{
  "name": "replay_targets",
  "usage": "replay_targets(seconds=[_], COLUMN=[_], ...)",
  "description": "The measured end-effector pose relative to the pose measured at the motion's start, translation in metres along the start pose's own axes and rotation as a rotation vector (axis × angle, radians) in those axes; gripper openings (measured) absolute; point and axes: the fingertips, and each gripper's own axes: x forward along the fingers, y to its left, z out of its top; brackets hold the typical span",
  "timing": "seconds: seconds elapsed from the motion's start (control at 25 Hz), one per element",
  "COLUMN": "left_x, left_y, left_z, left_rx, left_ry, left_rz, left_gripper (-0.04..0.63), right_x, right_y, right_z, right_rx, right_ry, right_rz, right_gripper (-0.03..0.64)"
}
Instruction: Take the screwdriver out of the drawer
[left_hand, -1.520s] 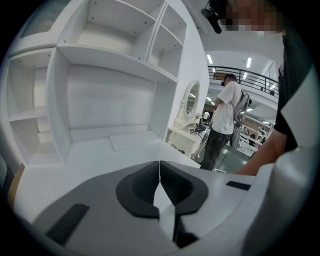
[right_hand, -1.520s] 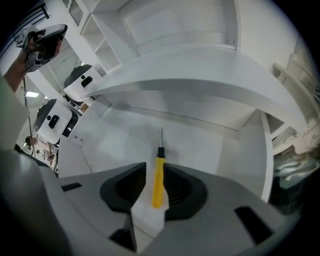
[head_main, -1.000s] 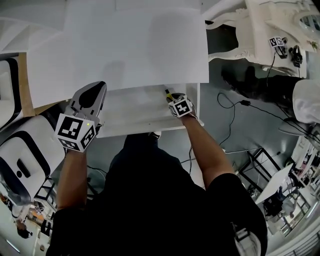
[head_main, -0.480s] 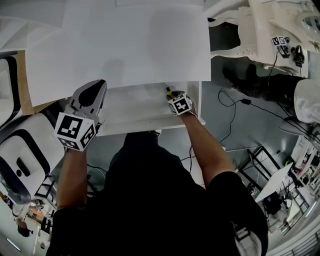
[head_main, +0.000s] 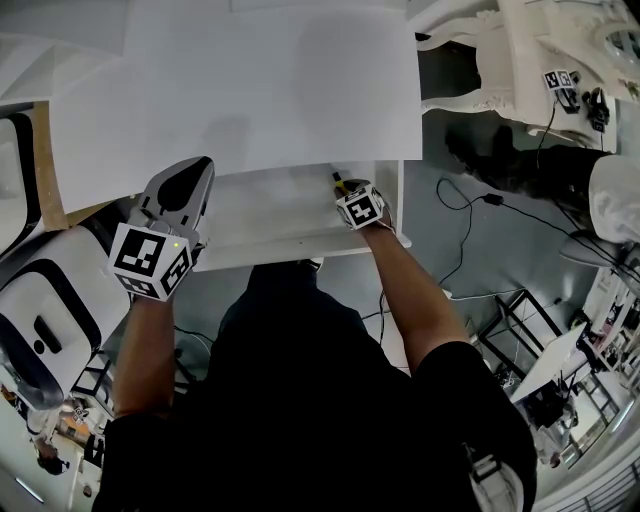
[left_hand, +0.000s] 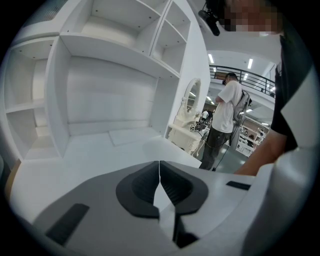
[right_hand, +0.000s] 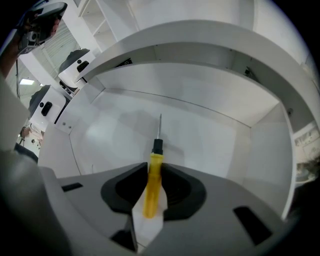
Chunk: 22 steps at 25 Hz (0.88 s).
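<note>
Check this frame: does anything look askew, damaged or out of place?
Nothing stands out. The screwdriver sits in the open drawer and looks intact, with the right gripper closing its jaws on the yellow handle. The left gripper is shut on nothing.

Yellow-and-black screwdriver (right_hand: 151, 185), white drawer (right_hand: 205, 132), seemingly grey floor (head_main: 520, 262)

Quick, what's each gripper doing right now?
Left gripper: closed, empty.
Right gripper: fingers closing on the yellow-handled screwdriver, handle between them.
</note>
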Motion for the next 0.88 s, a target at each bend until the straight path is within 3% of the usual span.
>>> replay_targets(seconds=[0.88], left_x=[-0.011], left_y=[0.004], left_z=[0.008], left_rx=[0.008], left_ry=[-0.02], left_rz=[0.0], left_gripper=[0.021], right_x=[-0.005], right_y=[0.004], right_z=[0.004], right_rx=[-0.079], right_ry=[0.045], right_rz=[-0.01], right_gripper=[0.084])
